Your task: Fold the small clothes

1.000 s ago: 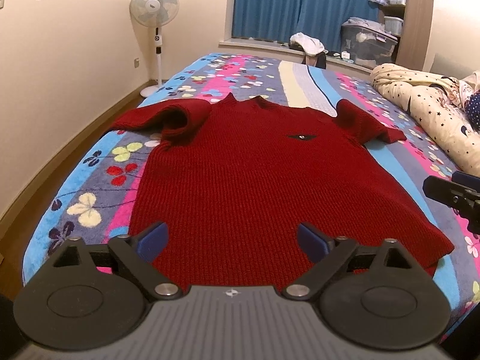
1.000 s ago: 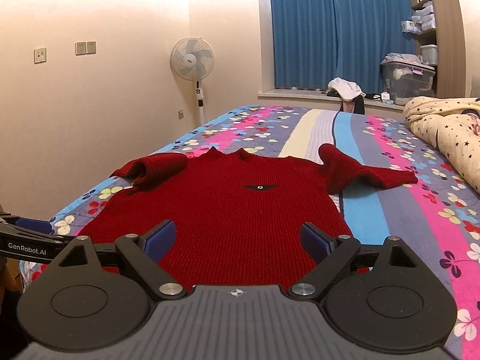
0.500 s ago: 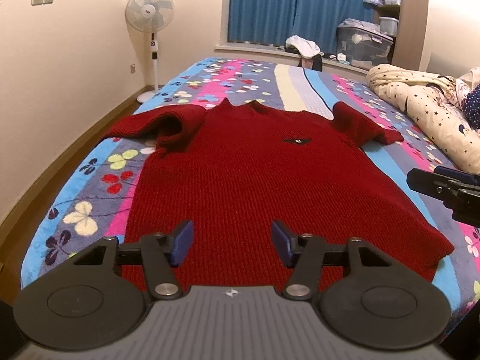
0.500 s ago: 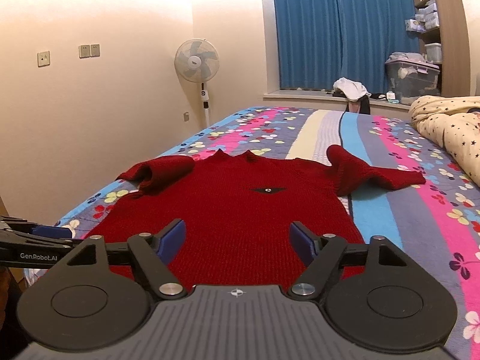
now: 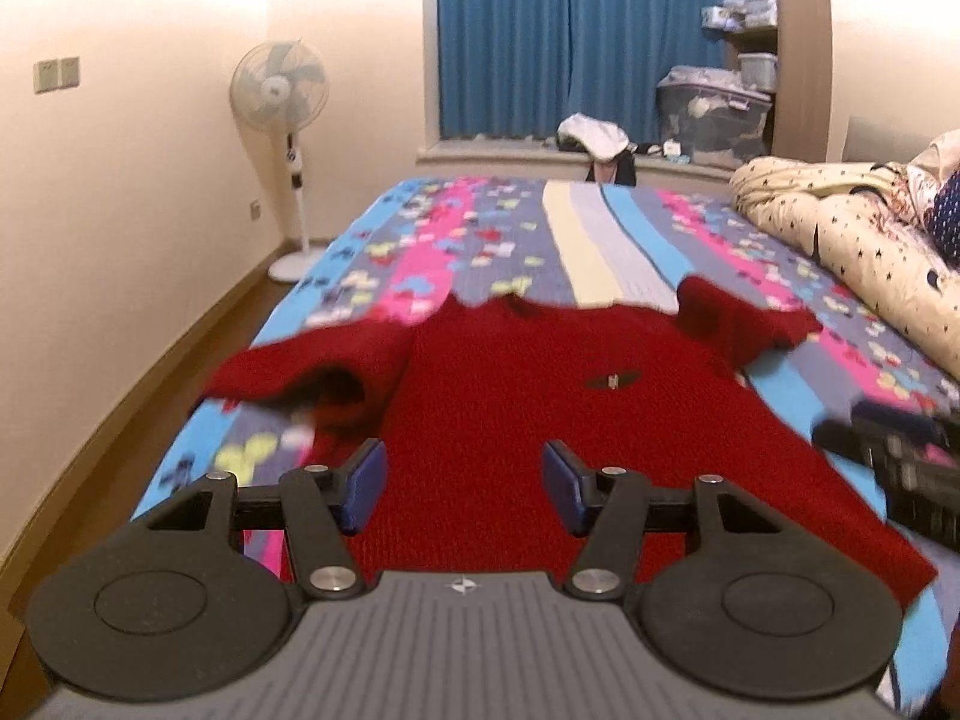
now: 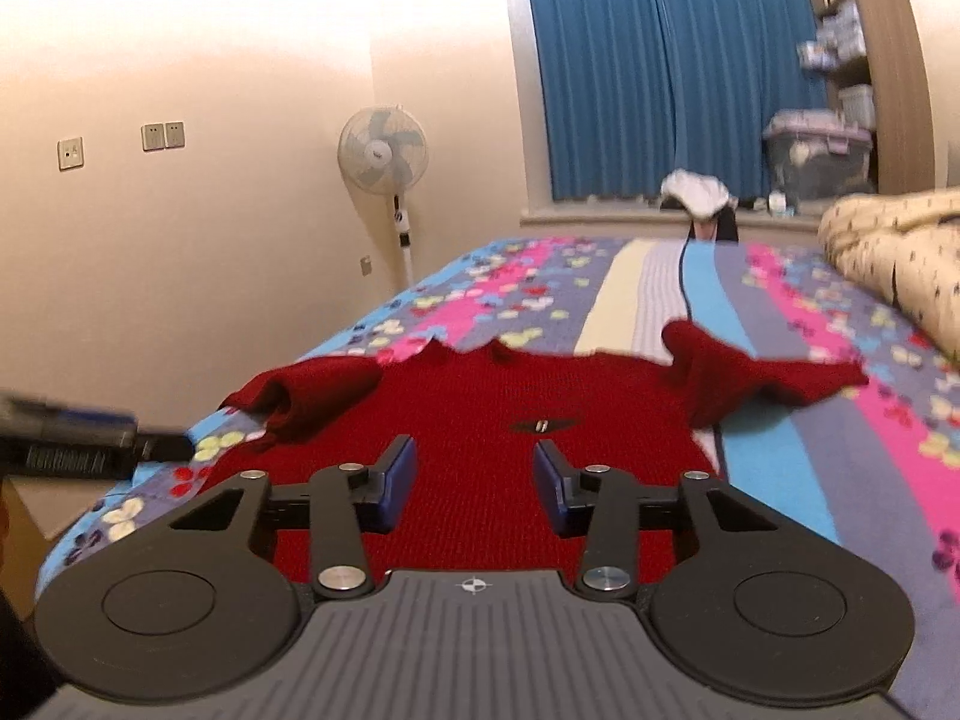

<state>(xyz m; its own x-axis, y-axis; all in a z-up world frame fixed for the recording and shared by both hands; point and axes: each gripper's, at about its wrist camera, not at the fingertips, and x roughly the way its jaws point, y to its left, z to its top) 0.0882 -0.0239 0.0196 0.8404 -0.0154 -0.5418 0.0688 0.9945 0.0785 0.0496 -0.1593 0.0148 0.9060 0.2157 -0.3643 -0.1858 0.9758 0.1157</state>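
Dark red knitted sweater (image 5: 540,420) flat near bed's (image 5: 600,252) foot edge. Left hand-held gripper (image 5: 462,486) released, empty; right hand-held gripper (image 6: 474,480) closing, nothing between jaws.

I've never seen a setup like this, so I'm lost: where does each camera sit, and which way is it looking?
Left wrist view: rides on the left gripper, looking along its fingers over the red sweater on the bed; the right gripper's tip shows at the picture's right edge.
Right wrist view: rides on the right gripper, whose jaws are closing with nothing pinched, facing the same sweater; the left gripper shows at the left edge.
Shared: sweater, bed, standing fan, blue curtain.
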